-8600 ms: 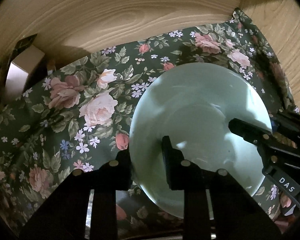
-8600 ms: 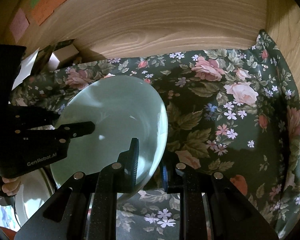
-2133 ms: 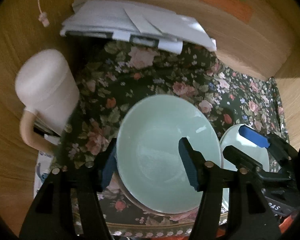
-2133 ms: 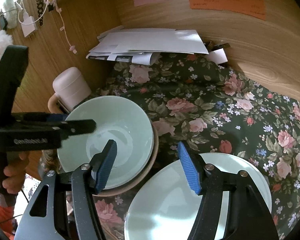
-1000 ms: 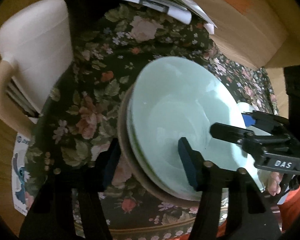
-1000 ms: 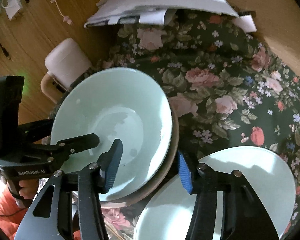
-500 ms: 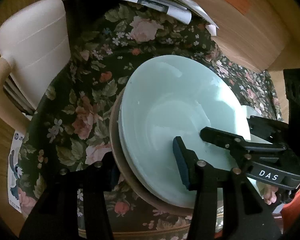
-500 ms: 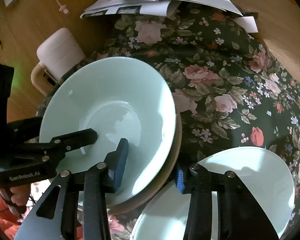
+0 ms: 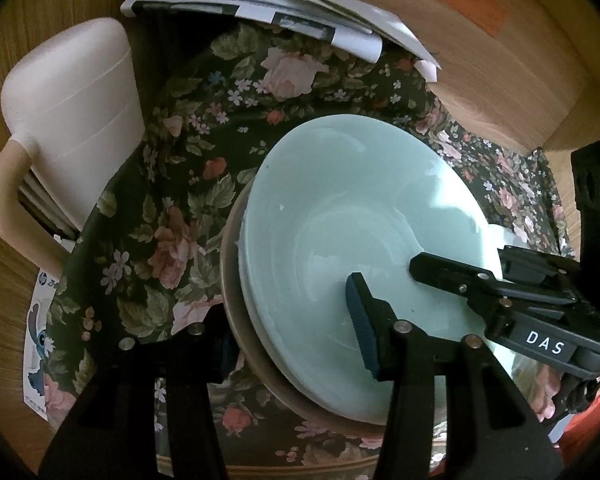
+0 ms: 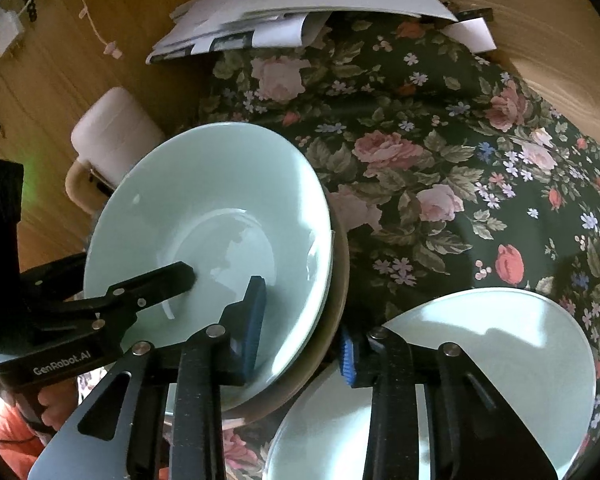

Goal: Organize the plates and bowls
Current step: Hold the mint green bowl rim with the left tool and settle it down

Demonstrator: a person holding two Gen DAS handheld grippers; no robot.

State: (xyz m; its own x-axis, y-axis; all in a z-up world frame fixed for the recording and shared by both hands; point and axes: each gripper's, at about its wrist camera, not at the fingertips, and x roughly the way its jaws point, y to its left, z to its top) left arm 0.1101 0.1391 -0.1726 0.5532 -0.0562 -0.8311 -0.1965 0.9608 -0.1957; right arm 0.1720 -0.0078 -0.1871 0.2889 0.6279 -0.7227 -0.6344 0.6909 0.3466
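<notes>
Over on the left a cream mug [image 9: 72,128] stands on the wood just off the flowered cloth [image 10: 440,168], with a heap of papers [image 9: 284,8] behind it, and it sits near enough that a swing of the dishes could clip it. In the middle is the job itself: a pale green bowl [image 9: 352,240] nested on a tan dish [image 9: 236,304], the stack tilted on the cloth. My worry is that tilt; two tools are pinching opposite edges of one rim, and if either side lifts first or lets slip, I'd say the glazed bowl slides off the dish beneath it. The left tool [image 9: 288,320] straddles the near edge of the stack, one blue pad inside the bowl and the other finger tucked dark under the outside; it looks clamped on both pieces, though the hidden pad I cannot fully see. The right tool [image 10: 300,328] bites the opposite edge, its jaws having just been closing, and now narrow, with the bowl and dish rim between the pads, inner pad on the glaze, outer one against the tan edge. Farther right a green plate [image 10: 500,360] lies flat on the cloth, just beside the stack and under the right tool, so a low sweep could knock it.
</notes>
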